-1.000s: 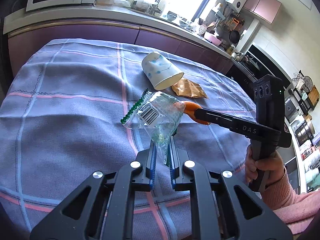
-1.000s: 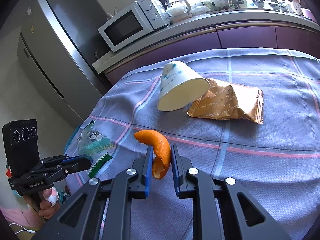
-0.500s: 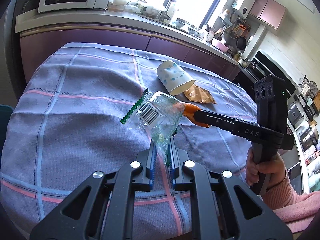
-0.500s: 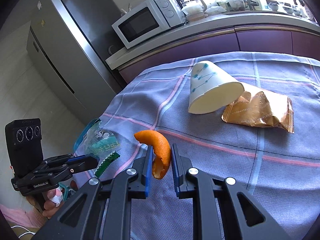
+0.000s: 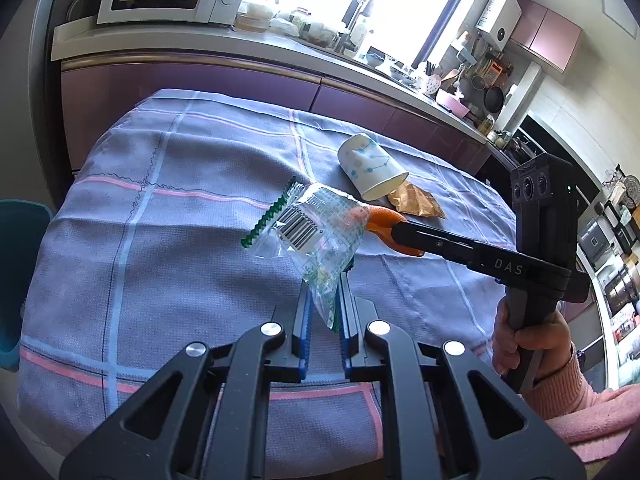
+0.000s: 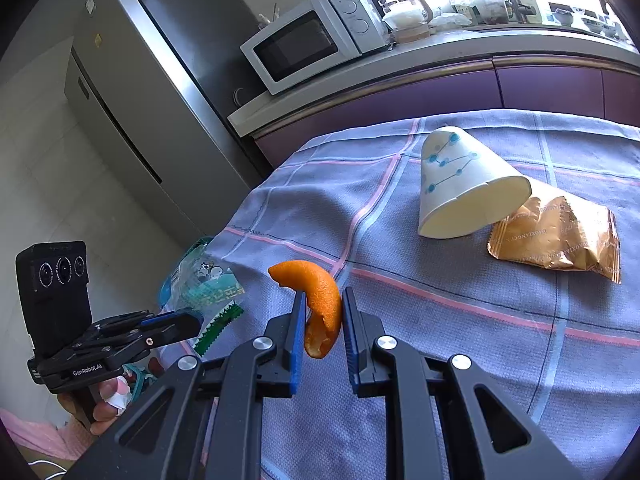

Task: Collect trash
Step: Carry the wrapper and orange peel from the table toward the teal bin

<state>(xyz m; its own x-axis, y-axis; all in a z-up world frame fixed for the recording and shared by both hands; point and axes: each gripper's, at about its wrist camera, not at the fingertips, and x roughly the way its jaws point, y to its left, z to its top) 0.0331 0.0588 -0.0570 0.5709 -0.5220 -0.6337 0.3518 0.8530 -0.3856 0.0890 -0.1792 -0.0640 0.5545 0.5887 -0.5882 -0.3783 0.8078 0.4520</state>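
My left gripper (image 5: 325,280) is shut on a crumpled clear plastic wrapper (image 5: 310,232) with a barcode and a green zigzag edge, held above the table. The same wrapper (image 6: 204,284) shows at the left of the right wrist view, pinched by the left gripper (image 6: 192,322). A curled orange peel (image 6: 320,304) is clamped in my right gripper (image 6: 322,300), also lifted off the cloth; from the left wrist view that peel (image 5: 382,220) sticks out of the right gripper (image 5: 398,230) just behind the wrapper. A white paper cup (image 6: 460,188) lies on its side on the table, resting over a brown foil packet (image 6: 560,236).
The table wears a lilac checked cloth (image 6: 480,340). A teal bin (image 5: 16,280) stands by the table's left edge. Behind are a purple counter with a microwave (image 6: 312,44) and a grey fridge (image 6: 132,92). A hand in a pink sleeve (image 5: 532,348) holds the right gripper.
Both grippers have drawn back from the cup and packet toward the table's near left edge, keeping their loads. The cup and packet look farther away; the teal bin has come into view.
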